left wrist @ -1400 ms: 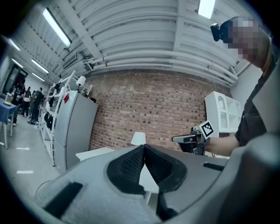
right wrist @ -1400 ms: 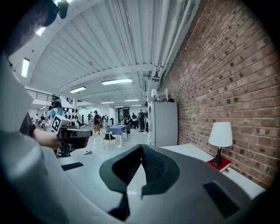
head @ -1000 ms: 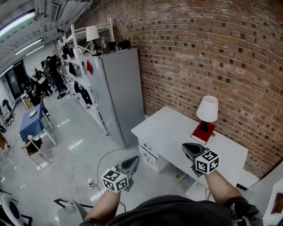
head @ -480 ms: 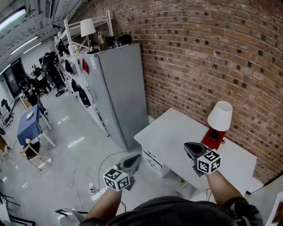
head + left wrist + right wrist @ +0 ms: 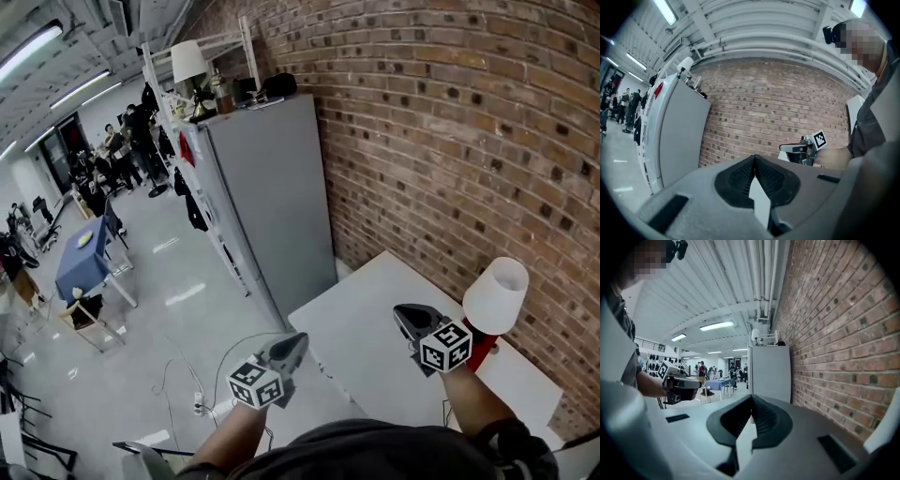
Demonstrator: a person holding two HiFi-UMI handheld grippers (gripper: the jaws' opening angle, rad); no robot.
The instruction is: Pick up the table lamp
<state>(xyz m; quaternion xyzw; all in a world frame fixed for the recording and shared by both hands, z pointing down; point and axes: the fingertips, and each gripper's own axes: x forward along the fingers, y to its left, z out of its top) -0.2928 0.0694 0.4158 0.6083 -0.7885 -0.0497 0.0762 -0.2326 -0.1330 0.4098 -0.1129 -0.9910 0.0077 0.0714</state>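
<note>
The table lamp (image 5: 495, 295) has a white shade and stands on a red book (image 5: 479, 345) at the far side of the white table (image 5: 366, 323), against the brick wall. My right gripper (image 5: 411, 317) hovers over the table just left of the lamp, shut and empty. An edge of the lamp shade (image 5: 887, 426) shows at the lower right of the right gripper view. My left gripper (image 5: 296, 344) hangs shut over the table's near left edge, away from the lamp. Each gripper view shows its own jaws meeting at the tip, left gripper (image 5: 754, 157), right gripper (image 5: 751, 397).
A tall grey cabinet (image 5: 272, 197) stands against the brick wall (image 5: 450, 131) left of the table. A second lamp (image 5: 189, 62) sits on top of white shelving behind it. Cables lie on the floor (image 5: 183, 384). People and a blue table (image 5: 82, 262) are far off.
Both grippers have travelled toward the table and now sit over it. The lamp has shifted right and lower in the head view and looks closer. Both jaws stayed shut.
</note>
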